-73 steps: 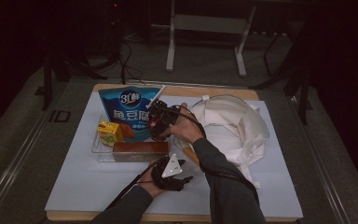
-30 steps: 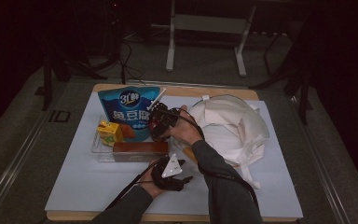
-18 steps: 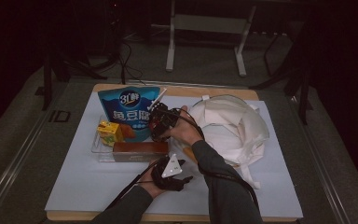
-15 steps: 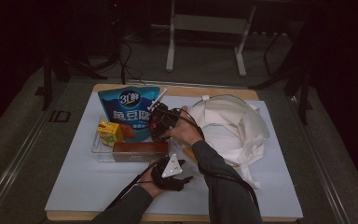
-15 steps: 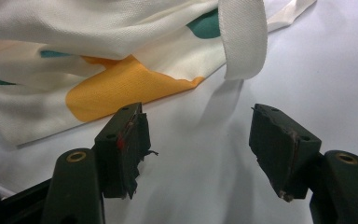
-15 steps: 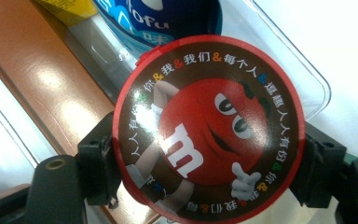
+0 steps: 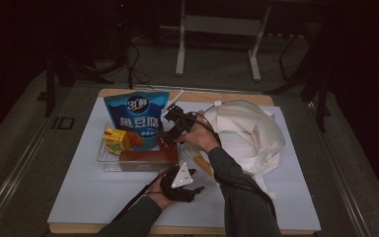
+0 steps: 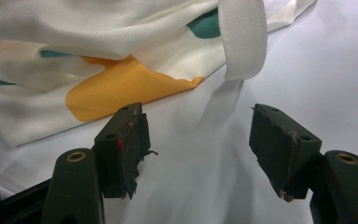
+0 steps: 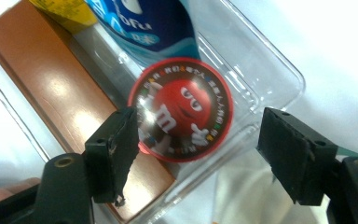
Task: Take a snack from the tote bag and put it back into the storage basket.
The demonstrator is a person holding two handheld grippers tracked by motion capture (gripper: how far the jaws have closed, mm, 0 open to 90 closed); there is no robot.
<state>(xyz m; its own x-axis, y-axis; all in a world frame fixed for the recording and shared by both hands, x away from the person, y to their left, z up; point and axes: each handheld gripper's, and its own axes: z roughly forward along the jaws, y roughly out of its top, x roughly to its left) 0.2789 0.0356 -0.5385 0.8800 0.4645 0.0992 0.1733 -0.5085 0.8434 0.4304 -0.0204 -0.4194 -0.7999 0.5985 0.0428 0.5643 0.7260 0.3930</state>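
A round red candy tin [image 9: 182, 109] lies in a clear plastic tray [image 9: 270, 70], beside a long brown box [image 9: 51, 88] and a blue pouch [image 9: 144, 23]. My right gripper [image 9: 200, 149] hovers over the tin [image 7: 164, 141]. Its jaws have just been closing a little, but they still stand open: the left pad overlaps the tin's edge and the right pad is well off it. My left gripper [image 8: 198, 140] rests open on the white table near the front [image 7: 193, 181]. Nothing is between its jaws, and a white cloth bag [image 8: 98, 28] with an orange patch lies just beyond.
The tray [image 7: 103, 160] also holds a yellow carton [image 7: 114, 139], and the blue pouch [image 7: 137, 113] leans at its back. The white cloth bag [image 7: 246, 133] is spread over the right half of the table. A strap [image 8: 242, 37] of it hangs near the left gripper.
The right gripper has shifted slightly over the tray's right end. The left hand has stayed put.
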